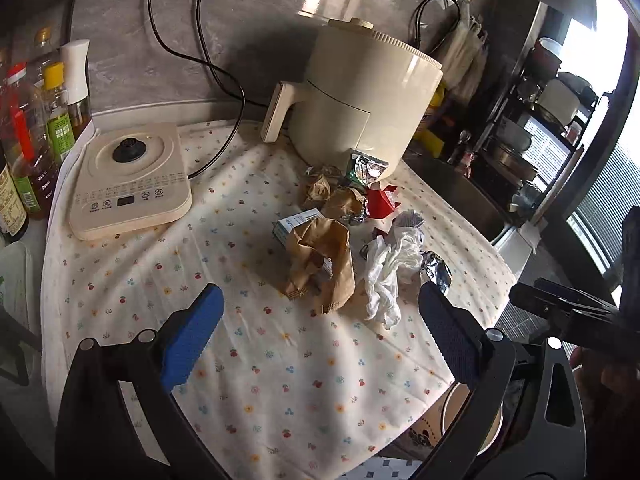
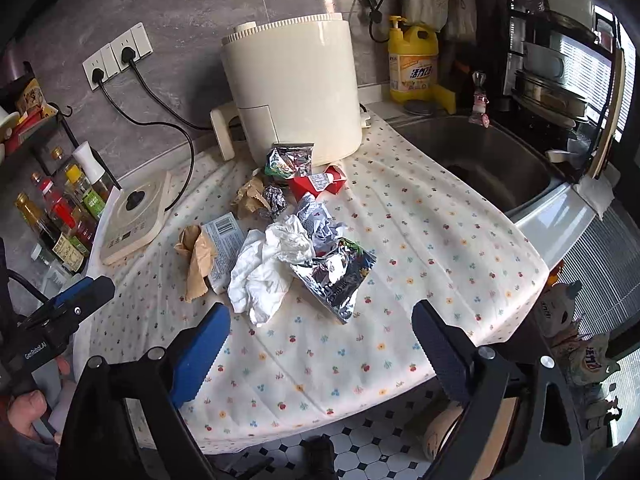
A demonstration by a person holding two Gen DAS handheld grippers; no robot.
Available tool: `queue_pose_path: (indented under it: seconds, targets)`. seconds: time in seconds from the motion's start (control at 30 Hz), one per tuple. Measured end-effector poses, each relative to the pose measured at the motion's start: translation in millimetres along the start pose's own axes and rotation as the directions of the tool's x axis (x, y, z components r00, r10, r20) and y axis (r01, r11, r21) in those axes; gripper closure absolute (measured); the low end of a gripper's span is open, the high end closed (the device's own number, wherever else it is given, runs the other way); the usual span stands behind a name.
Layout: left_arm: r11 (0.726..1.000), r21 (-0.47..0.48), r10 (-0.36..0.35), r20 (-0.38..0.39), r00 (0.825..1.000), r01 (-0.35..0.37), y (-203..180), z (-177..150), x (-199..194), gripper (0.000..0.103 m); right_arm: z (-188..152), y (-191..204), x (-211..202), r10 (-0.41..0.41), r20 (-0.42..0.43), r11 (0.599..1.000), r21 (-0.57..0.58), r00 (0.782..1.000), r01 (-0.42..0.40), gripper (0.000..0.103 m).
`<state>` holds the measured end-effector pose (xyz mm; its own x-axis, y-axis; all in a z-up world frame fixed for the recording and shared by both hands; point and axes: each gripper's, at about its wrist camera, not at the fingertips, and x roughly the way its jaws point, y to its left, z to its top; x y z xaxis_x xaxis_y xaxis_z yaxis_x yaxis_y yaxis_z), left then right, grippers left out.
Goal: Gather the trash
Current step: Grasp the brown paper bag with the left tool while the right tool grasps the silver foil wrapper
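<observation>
Trash (image 2: 280,240) sits mid-cloth (image 2: 420,240), both tools (image 1: 320,320) (image 2: 320,340) gaping wide.

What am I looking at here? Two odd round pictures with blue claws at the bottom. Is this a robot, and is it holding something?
No robot: a person holds a two-finger gripper in each hand. Each round picture comes from a camera on one gripper, looking along its blue-padded fingers. The left gripper and right gripper are both open and empty, above a flower-print tablecloth. On it lies trash: a crumpled brown paper bag, white crumpled plastic, a silver foil wrapper and a red carton. Behind stands a cream air fryer.
</observation>
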<state>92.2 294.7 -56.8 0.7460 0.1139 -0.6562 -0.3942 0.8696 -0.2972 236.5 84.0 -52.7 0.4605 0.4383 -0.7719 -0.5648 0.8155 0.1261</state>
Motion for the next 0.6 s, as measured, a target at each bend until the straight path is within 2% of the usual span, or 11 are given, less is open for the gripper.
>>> queue_pose_path:
  seconds: [0.27,0.4,0.53,0.57,0.6]
  targets:
    - [0.999,-0.005,-0.054,-0.068,0.996,0.054,7,11,51,0.015,7,2,71,0.004,-0.103,1.0,0.009,0.995,-0.003,0.032]
    - [0.996,0.009,-0.086,-0.107,0.991,0.088,0,10,81,0.018,2,-1,102,-0.024,-0.162,1.0,0.003,0.986,0.025,0.037]
    - [0.994,0.023,-0.097,-0.179,0.979,0.103,-9,1,110,0.049,-1,-2,124,-0.062,-0.202,0.998,-0.025,0.977,0.058,0.048]
    - [0.994,0.028,-0.097,-0.189,0.977,0.104,-10,-1,114,0.054,-2,-2,129,-0.075,-0.212,0.997,-0.038,0.974,0.069,0.056]
    - [0.994,0.032,-0.093,-0.199,0.976,0.101,-12,-4,116,0.068,-3,-2,133,-0.08,-0.224,0.996,-0.046,0.971,0.071,0.061]
